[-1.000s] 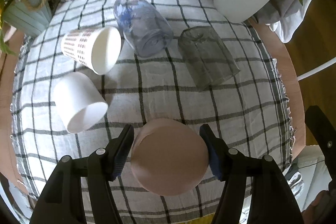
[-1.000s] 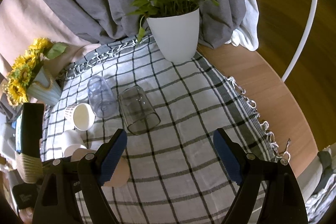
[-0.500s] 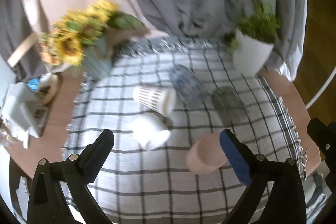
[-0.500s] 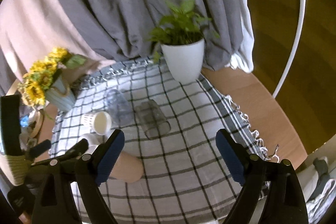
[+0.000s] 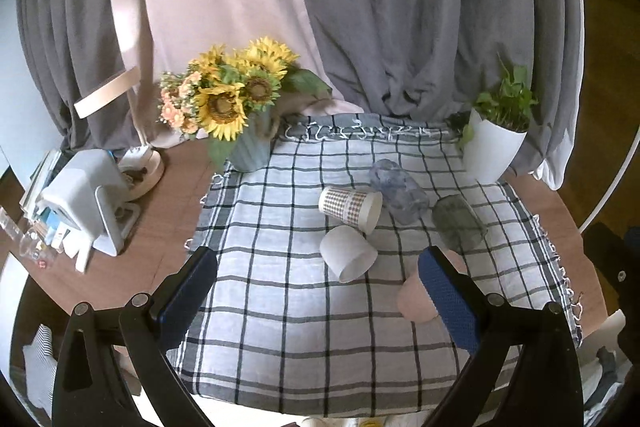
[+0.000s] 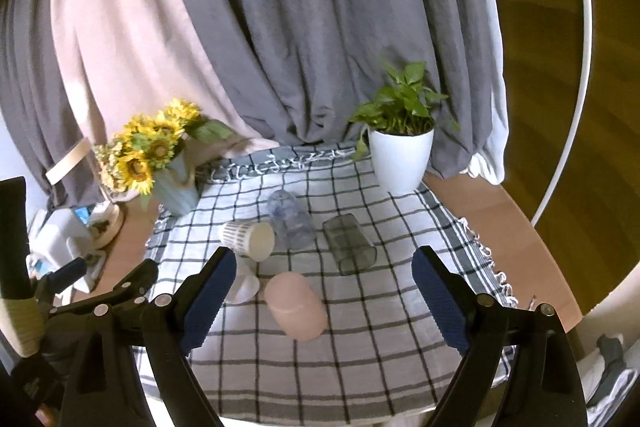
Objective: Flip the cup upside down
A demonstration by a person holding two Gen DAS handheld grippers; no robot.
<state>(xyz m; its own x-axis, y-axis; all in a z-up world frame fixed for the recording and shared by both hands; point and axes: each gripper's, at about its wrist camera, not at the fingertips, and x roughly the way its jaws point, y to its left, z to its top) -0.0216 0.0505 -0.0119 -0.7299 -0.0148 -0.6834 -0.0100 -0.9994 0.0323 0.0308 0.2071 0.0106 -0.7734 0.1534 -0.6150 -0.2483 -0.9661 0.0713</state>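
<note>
A pink cup [image 6: 296, 307] stands upside down on the checked cloth [image 6: 360, 339], partly hidden behind my left gripper's right finger in the left wrist view [image 5: 414, 299]. Behind it lie a white cup [image 5: 347, 251], a patterned paper cup [image 5: 351, 207], a bluish clear glass [image 5: 398, 191] and a grey glass [image 5: 458, 223], all on their sides. My left gripper [image 5: 320, 303] is open and empty, well back from the cups. My right gripper [image 6: 324, 303] is open and empty above the near cloth.
A sunflower vase [image 5: 248, 147] stands at the cloth's far left corner and a white plant pot [image 5: 490, 151] at the far right. White appliances and clutter [image 5: 80, 199] sit on the wooden table at left. Grey and pink curtains hang behind.
My left gripper opened, let go of the pink cup and pulled back and up. The pink cup now stands alone. My right gripper also drew back.
</note>
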